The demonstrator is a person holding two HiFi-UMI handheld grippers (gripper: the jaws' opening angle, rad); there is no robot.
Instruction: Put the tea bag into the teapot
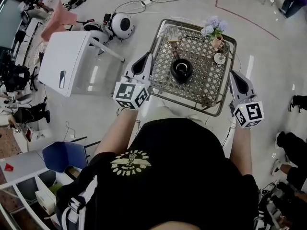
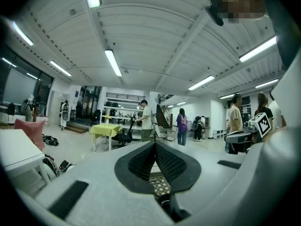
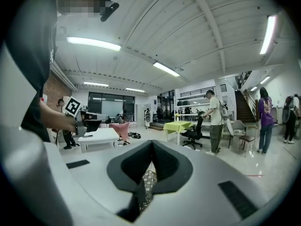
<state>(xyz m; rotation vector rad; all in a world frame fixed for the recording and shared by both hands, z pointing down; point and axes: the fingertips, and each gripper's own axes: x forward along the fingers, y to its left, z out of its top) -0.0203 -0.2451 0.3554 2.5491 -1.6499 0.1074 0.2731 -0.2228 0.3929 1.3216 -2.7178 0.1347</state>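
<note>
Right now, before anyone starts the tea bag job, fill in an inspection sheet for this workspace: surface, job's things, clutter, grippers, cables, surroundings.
Surface: small table with a lattice-patterned top.
Job's things: black teapot near the middle of the top; tea bag not made out for certain, though a pale item at the far left corner may hold it.
Clutter: flower vase and small white dish at the far right.
Grippers: left gripper and right gripper both have jaws together and empty, one at each side of the table.
Cables: white cables on the floor beyond the table.
Surroundings: white table, blue chair, people standing in the hall.
</note>
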